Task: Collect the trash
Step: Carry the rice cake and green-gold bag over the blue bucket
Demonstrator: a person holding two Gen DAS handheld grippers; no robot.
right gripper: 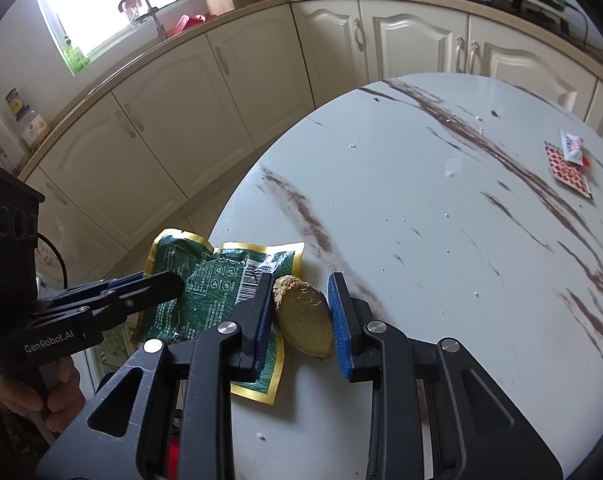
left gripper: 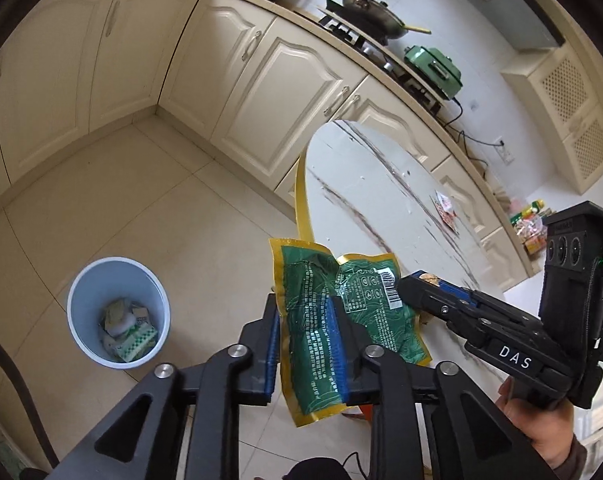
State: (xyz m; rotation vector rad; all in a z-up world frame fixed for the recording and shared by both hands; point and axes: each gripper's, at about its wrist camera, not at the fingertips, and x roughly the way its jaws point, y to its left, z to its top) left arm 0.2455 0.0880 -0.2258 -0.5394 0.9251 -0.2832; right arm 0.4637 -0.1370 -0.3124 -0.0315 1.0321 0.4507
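Marble table [right gripper: 441,208] – right tongs [right gripper: 301,312] grip ginger [right gripper: 303,316].

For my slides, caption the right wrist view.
Right gripper clamps a ginger piece at the table edge, beside a green wrapper.

Green wrapper [left gripper: 333,320]: print too small to read, lower part covered by the left gripper [left gripper: 306,344] pads in the left wrist view. Bin [left gripper: 118,312] contents jumbled, items can't be told apart. Brown chunk [right gripper: 304,318]: kind unclear, far side hidden behind the right gripper [right gripper: 301,320] finger. Small red packets [right gripper: 569,164] too small to identify. Table [right gripper: 421,208] cut off at the frame's right edge.
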